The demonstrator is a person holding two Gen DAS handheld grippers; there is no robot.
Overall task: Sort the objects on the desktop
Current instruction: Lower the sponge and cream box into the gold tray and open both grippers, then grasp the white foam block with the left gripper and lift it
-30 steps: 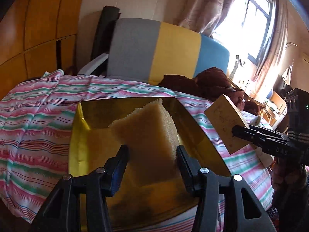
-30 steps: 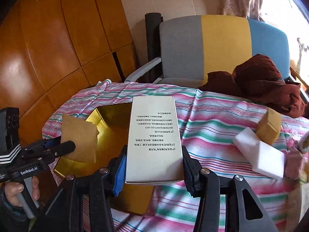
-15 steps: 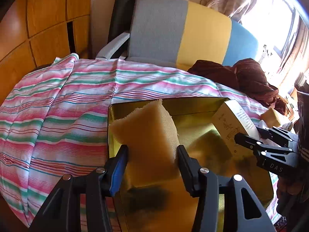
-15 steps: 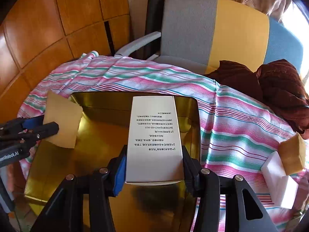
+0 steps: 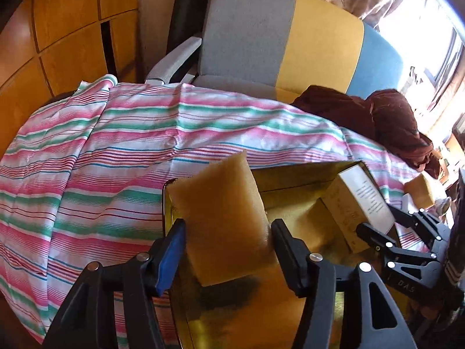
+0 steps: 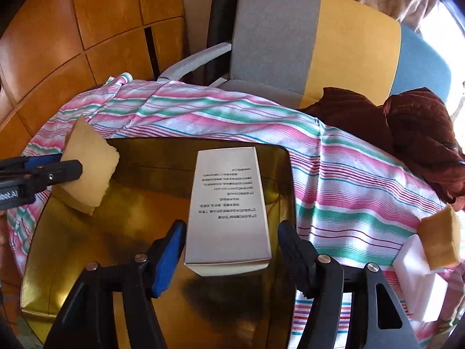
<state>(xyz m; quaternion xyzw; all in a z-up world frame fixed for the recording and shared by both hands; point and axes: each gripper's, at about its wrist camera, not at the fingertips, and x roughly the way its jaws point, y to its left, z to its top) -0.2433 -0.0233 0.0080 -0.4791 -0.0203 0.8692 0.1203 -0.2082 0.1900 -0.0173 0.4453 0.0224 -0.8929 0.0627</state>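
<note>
So both grippers are loaded up over the gold tray [image 6: 286, 180], which is the shiny, mirror-like rectangular thing sitting on the striped tablecloth [image 6: 348, 180].

The left gripper [image 5: 226, 242] is pinching a yellow sponge [image 5: 221, 218]. It's a tan-yellow foam block, porous and a bit rough, with one ragged corner, held tilted with its top corner pointing away from the camera. From the right wrist view it hangs over the tray's left edge, and its lower end looks close to the tray floor, but I can't tell if it actually touches.

The right gripper [image 6: 229, 242] is clamped on a white box [image 6: 228, 203]. It's a long, slim carton with a matte white face and several lines of small black print running across it, too small to read. The left wrist view shows a yellowish side panel on it too. It's held lengthwise over the middle of the tray, above the tray floor, with a dark shadow under it.

Off the tray's right side, on the cloth, there's another yellow sponge [image 6: 440, 238] leaning right against a white foam block [image 6: 418, 279]. Behind the tray there's a chair [image 6: 316, 40] in grey, yellow and blue, with a dark brown cloth [image 6: 407, 128] piled at the table's far right.
</note>
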